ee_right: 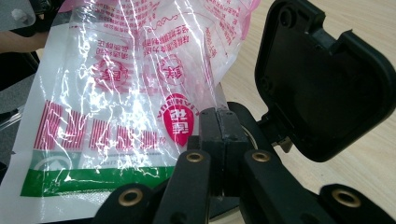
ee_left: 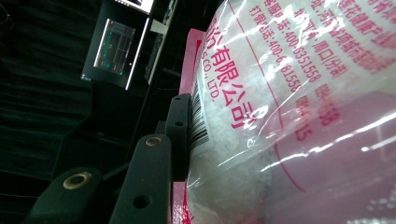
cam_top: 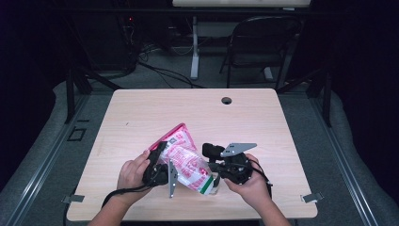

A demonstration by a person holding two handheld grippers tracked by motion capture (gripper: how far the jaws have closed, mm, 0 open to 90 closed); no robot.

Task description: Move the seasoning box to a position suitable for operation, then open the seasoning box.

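Bag of white grains hangs above the near desk, pinched by the left gripper and the right gripper. Thin film may tear or slip if they pull apart.

**What cannot be made out**

In the left gripper view the bag runs off the top, right and bottom edges and hides one jaw. In the right gripper view a black lid is cut by the right edge. In the high view the bag's print is too small to read.
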